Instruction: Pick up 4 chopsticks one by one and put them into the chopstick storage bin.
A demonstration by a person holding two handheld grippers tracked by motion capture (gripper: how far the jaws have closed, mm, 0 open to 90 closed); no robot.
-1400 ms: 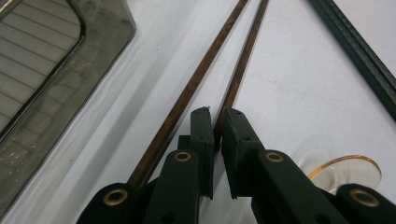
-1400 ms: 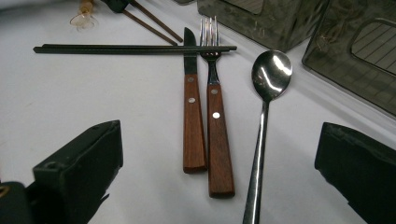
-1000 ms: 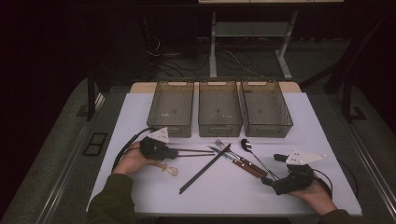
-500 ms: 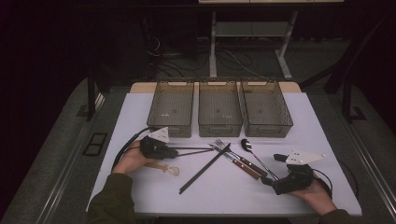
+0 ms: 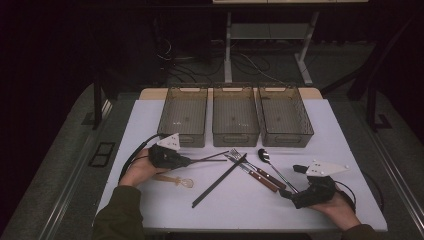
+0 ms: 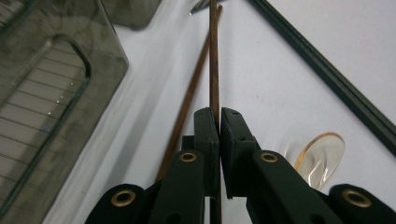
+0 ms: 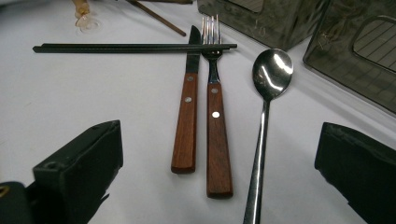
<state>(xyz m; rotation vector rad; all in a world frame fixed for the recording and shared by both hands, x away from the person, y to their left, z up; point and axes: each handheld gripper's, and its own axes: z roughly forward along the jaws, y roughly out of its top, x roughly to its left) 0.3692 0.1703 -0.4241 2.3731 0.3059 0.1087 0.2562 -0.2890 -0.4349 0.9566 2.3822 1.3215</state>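
Note:
My left gripper (image 5: 189,161) rests at the table's left, in front of the left bin, and is shut on a brown chopstick (image 6: 214,65) that runs straight out from the jaws. A second brown chopstick (image 6: 187,98) lies slanted beside it on the white table (image 5: 320,130). My right gripper (image 5: 292,181) sits near the front right with its jaws wide open and nothing gripped (image 7: 219,135). Ahead of it lie a wooden-handled knife (image 7: 185,116), a wooden-handled fork (image 7: 215,135) and a steel spoon (image 7: 268,93). A pair of black chopsticks (image 7: 130,47) lies across the knife and fork.
Three smoky plastic bins (image 5: 186,115) (image 5: 235,116) (image 5: 285,116) stand in a row at the back of the table. A clear amber plastic spoon (image 5: 176,180) lies just in front of the left hand. Cables trail from both grippers.

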